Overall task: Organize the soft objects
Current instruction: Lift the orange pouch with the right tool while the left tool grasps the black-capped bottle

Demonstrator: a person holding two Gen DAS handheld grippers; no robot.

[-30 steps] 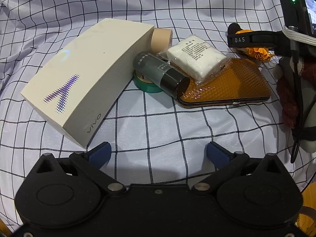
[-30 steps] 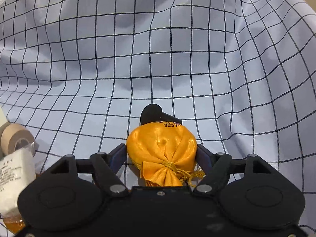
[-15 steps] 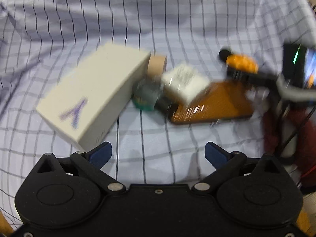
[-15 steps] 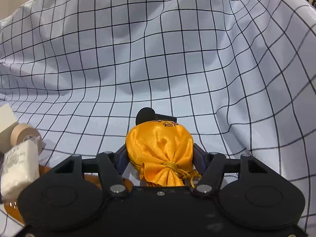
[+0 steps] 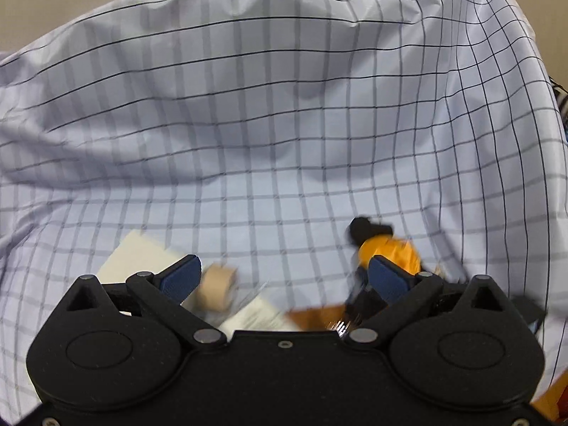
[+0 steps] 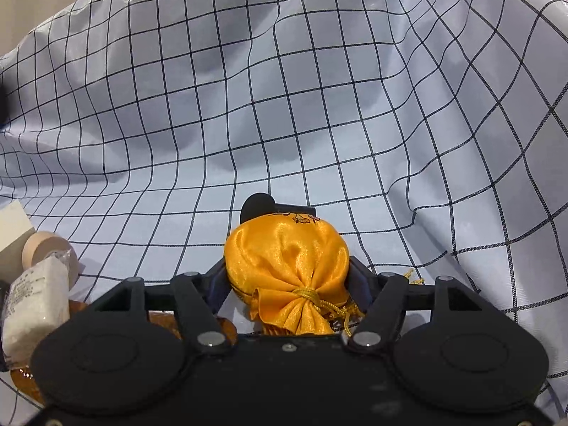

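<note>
An orange satin pouch tied with a gold cord sits between the fingers of my right gripper. The pads touch both its sides while the jaws are opening slightly. A black piece shows just behind the pouch. In the left wrist view the same pouch appears low on the right, blurred. My left gripper is open wide above the table with nothing between its blue pads. A white soft packet lies at the left edge of the right wrist view and appears again as the packet under the left gripper.
A blue checked cloth covers the table and rises in folds behind. A white box, a tan tape roll and an amber case lie clustered beneath the left gripper. The roll is also at the right view's left edge.
The left gripper rose and tilted, so the box, roll and packet slid to the bottom of its view. The right gripper's jaws squeezed tighter on the pouch and barely moved.
</note>
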